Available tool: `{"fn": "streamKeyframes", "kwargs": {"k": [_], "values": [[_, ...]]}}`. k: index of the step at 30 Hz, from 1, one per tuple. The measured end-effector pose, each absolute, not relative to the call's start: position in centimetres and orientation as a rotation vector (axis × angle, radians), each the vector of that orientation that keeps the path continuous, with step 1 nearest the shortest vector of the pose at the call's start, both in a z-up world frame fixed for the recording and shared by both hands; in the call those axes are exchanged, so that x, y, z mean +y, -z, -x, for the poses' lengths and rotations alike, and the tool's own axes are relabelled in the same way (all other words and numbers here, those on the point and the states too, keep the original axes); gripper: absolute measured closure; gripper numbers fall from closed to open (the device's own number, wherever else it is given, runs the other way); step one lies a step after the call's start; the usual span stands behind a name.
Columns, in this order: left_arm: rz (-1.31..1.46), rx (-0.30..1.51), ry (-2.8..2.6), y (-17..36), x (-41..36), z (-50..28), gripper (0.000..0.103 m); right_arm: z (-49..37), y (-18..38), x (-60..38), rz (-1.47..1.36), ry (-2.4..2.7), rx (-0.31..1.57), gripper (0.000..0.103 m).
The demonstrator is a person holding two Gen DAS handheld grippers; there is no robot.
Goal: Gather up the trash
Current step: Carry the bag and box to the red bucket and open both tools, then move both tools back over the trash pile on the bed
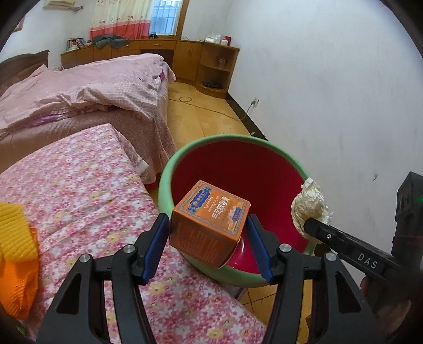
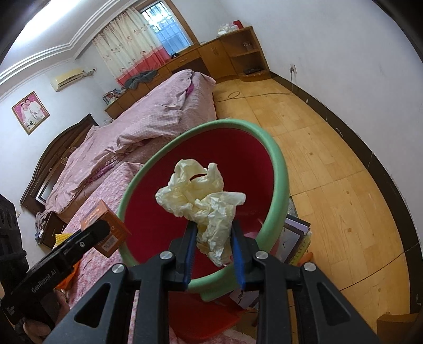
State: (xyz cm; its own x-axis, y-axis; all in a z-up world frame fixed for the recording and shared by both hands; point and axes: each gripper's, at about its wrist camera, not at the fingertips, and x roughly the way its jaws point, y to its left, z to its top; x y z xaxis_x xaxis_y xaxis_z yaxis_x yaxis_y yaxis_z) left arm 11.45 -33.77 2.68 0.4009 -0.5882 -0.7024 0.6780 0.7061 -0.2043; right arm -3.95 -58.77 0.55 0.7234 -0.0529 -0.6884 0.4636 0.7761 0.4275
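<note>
Orange box is sitting clamped between the blue pads of the left hand-held gripper, tilted with one corner down, hanging over the near rim of the bin. Printed top face is pointing up toward the camera; text too small to read. Crumpled cream paper is being gripped by the right hand-held gripper, pads pressing into its lower part, the wad bulging out above the fingertips and hovering over the bin opening. In the left wrist view the same paper is showing at the bin's right rim, on the tip of the right hand-held gripper coming in from the right. In the right wrist view the box is showing at the bin's left edge behind the left hand-held gripper. Bin is green on rim and outside, red inside; what can be seen of the inside is holding no trash. Bin is standing just beside a surface covered in pink floral cloth; yellow and orange fabric is lying at its left edge. Beyond that, a bed with a rumpled pink checked quilt. Wooden floor is running along the white wall, a cable lying on it. Wooden cabinets and a curtained window are filling the far end. Stacked papers or frames are lying on the floor by the bin's base.
</note>
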Motion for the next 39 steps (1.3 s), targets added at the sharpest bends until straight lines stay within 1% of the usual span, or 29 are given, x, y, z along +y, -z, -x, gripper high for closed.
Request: {"fn": "streamKeyframes", "kwargs": {"k": [3, 7, 10, 12, 14, 25, 39], "values": [[-0.124, 0.836, 0.804, -2.2, -34.2, -11.7, 0.043, 3.7, -0.1, -59.2, -0.635, 0.310, 0.719, 0.073], [-0.127, 0.840, 0.801, -2.1, -34.6, -11.9, 0.038, 3.8, 0.3, -59.5, -0.650, 0.319, 0.722, 0.070], [-0.112, 0.843, 0.804, -2.1, -34.6, -12.1, 0.037, 3.8, 0.2, -59.6, -0.656, 0.309, 0.717, 0.064], [-0.109, 0.839, 0.803, -2.2, -34.5, -12.2, 0.037, 3.9, -0.1, -59.4, -0.649, 0.307, 0.706, 0.056], [-0.106, 0.835, 0.800, -2.5, -34.3, -12.1, 0.037, 4.0, -0.3, -59.3, -0.651, 0.306, 0.694, 0.053], [-0.078, 0.818, 0.772, -4.8, -31.5, -10.0, 0.037, 5.6, -2.0, -58.5, -0.661, 0.299, 0.650, 0.053], [-0.010, 0.785, 0.647, -7.5, -23.7, -7.8, 0.037, 6.6, -4.5, -53.7, -0.626, 0.222, 0.655, 0.050]]}}
